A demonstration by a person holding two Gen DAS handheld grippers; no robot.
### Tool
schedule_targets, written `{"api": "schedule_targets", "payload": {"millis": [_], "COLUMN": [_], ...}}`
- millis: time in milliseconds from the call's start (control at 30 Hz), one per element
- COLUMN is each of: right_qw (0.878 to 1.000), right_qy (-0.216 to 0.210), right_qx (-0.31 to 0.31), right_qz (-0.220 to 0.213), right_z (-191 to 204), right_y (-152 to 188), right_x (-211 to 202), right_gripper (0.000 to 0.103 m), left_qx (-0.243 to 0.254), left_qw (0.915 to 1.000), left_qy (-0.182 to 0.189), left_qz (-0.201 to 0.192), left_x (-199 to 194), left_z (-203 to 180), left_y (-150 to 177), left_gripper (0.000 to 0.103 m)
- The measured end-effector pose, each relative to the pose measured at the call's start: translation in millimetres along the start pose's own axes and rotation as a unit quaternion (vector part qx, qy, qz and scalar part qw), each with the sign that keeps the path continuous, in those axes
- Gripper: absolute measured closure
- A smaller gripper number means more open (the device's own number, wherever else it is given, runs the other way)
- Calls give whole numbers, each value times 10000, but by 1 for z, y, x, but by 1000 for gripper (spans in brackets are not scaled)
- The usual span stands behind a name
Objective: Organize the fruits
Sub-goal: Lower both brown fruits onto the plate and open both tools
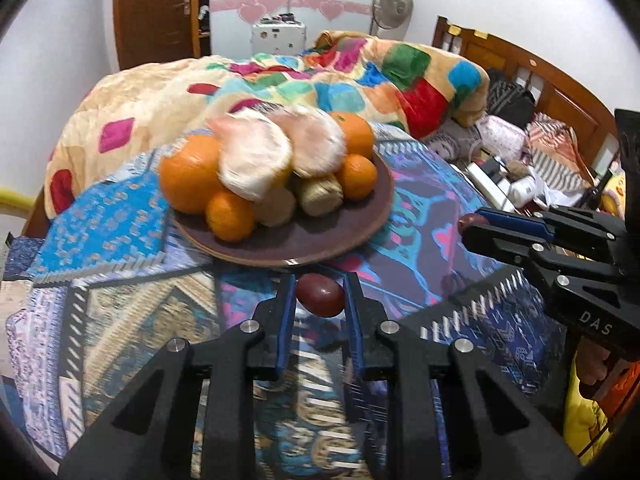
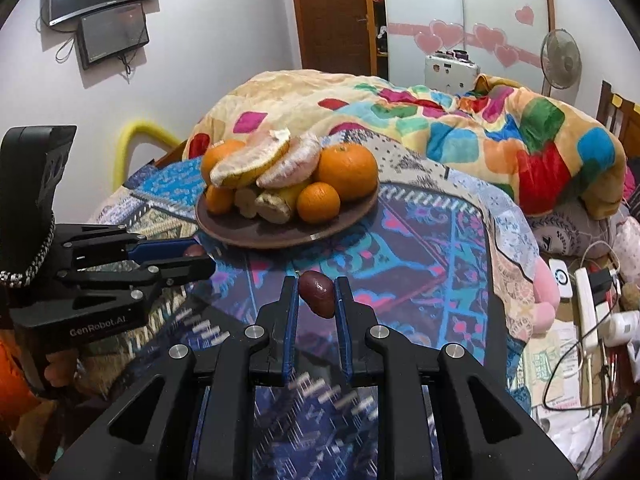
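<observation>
Two tools, left tool (image 1: 320, 294) and right tool (image 2: 317, 294), each grip one dark red fruit (image 1: 320, 295).

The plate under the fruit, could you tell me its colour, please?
Dark brown; the plate shows best in the right wrist view.

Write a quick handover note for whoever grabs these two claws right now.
Left claw: shut on a dark red fruit, held just short of the plate.
Right claw: shut on a second dark red fruit, also short of the plate.
Plate sits on the patterned bedspread, already piled with oranges, pomelo segments and other pieces.
Left to do: set both red fruits on the plate.
</observation>
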State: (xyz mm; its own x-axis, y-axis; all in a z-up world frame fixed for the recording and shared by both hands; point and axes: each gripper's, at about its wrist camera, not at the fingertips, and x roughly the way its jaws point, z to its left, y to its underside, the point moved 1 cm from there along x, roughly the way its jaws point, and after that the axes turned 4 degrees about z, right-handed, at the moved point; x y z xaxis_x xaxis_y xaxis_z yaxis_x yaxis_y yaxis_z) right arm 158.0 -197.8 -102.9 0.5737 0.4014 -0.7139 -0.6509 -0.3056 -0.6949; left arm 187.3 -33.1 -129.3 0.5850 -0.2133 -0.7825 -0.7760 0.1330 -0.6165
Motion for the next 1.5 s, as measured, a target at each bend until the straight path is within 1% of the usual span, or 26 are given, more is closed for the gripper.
{"api": "schedule_targets", "payload": {"millis": [133, 367, 567, 667, 767, 967, 1033, 1067, 1100, 1167, 1333, 1500], "right_qw": [9999, 9996, 9997, 9997, 9993, 9995, 9994, 9994, 9994, 9995, 9999, 9995], "right_qy": [-38, -92, -136, -206, -265, -154, -126, -116, -100, -47, -26, 53], "right_qx": [-21, -112, -181, -103, -25, -82, -125, -143, -152, -163, -133, -120], "right_qz": [-128, -228, -46, 127, 266, 261, 286, 303, 297, 251, 107, -280], "right_z": [4, 13, 19, 16, 13, 16, 18, 18, 19, 19, 16, 19], "right_y": [-11, -31, -38, -39, -39, -40, -40, -41, -40, -40, -42, -48], "right_x": [-1, 9, 32, 44, 53, 57, 58, 59, 59, 58, 45, 12], "right_gripper": [87, 87, 87, 87, 87, 86, 84, 80, 75, 71, 71, 71], "left_qx": [-90, -159, -87, 4, -6, -88, -123, -136, -147, -159, -258, -350], "left_qw": [9997, 9992, 9996, 9997, 9997, 9998, 9998, 9998, 9998, 9998, 9994, 9973], "left_qy": [-135, -202, -145, -159, -166, -96, -70, -67, -59, -55, -21, -87], "left_qz": [-166, -309, -221, -207, -182, -126, -128, -130, -138, -146, -231, -634], "left_x": [-9, -11, 3, 9, 13, 18, 18, 18, 18, 17, 5, -36], "left_z": [14, 27, 26, 23, 26, 31, 33, 34, 34, 34, 38, 38], "left_y": [-9, -23, -28, -27, -27, -28, -28, -28, -28, -28, -26, -26], "left_gripper": [79, 79, 79, 79, 79, 78, 75, 73, 71, 70, 70, 70]}}
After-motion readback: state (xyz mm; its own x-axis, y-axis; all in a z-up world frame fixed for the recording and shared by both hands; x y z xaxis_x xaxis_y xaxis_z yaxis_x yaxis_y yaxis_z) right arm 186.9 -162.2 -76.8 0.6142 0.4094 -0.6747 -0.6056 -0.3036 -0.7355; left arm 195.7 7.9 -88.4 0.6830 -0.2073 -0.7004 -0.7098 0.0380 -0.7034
